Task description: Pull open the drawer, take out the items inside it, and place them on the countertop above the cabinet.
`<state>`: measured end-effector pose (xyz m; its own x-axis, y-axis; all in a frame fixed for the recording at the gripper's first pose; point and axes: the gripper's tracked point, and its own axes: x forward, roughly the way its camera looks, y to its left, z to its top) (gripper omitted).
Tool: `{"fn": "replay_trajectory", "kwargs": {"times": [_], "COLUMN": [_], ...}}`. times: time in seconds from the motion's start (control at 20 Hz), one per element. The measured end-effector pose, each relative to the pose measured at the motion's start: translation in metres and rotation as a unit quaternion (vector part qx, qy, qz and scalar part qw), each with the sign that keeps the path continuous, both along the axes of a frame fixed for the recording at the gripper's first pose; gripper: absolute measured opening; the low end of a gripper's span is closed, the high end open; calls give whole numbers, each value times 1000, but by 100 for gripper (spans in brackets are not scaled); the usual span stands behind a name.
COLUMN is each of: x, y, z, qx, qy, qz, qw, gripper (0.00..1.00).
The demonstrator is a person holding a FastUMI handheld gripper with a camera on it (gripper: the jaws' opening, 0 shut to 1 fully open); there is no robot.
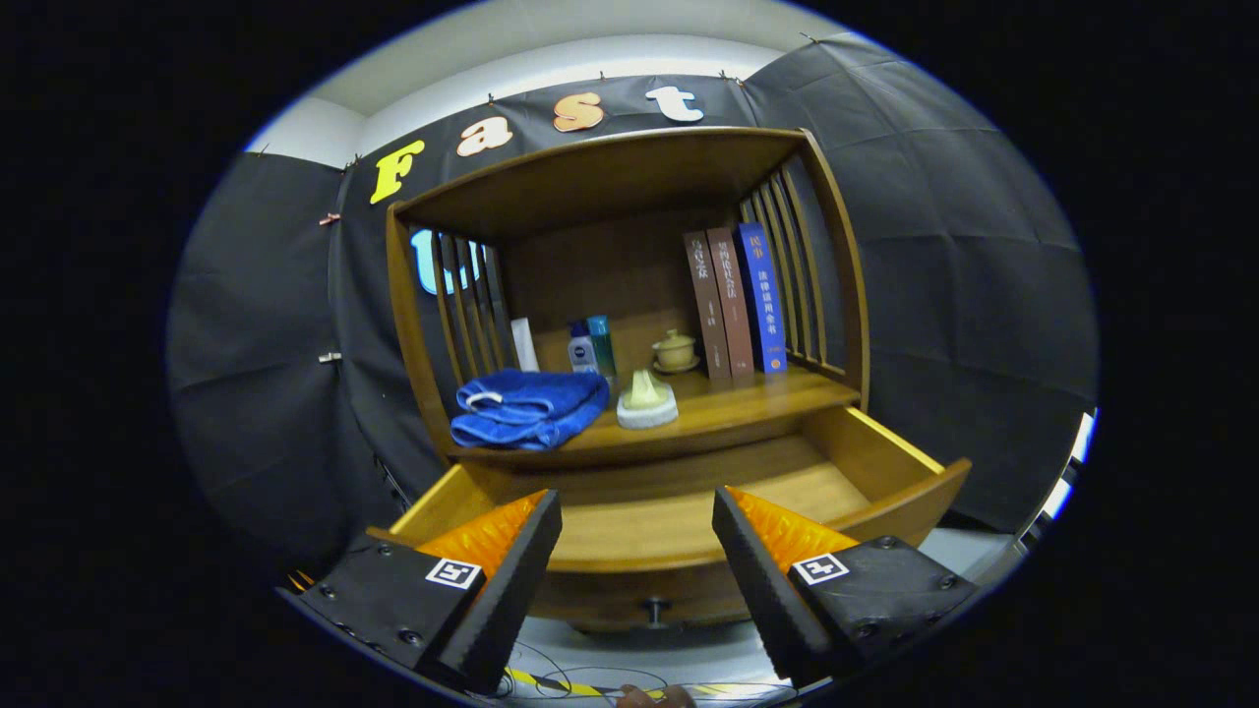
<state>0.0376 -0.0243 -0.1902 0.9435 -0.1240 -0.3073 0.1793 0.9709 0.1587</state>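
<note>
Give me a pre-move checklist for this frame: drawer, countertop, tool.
1. Drawer pulled open: ok, it stands well out from the cabinet.
2. Drawer emptied: ok for the floor that shows, bare wood; the near strip behind the front panel is hidden, cannot tell.
3. Items on the countertop: ok, blue towel, pale brush on a white base, bottles and small lidded cup sit there.
4. Tool state: ok, open, nothing between the fingers.
5. Tool clear of the drawer: ok, fingers sit above and in front of the front panel, knob below them.
6. Books upright at the slatted side: ok.
</note>
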Motion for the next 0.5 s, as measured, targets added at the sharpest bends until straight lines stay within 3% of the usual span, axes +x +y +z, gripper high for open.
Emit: {"fn": "replay_trajectory", "kwargs": {"times": [0.25,0.5], "x": [-21,-14], "y": [1,8], "z": [-32,-68], "qx": [-8,-19], "qy": [8,32], "qz": [2,5], "qw": [1000,999], "gripper": [99,99]}}
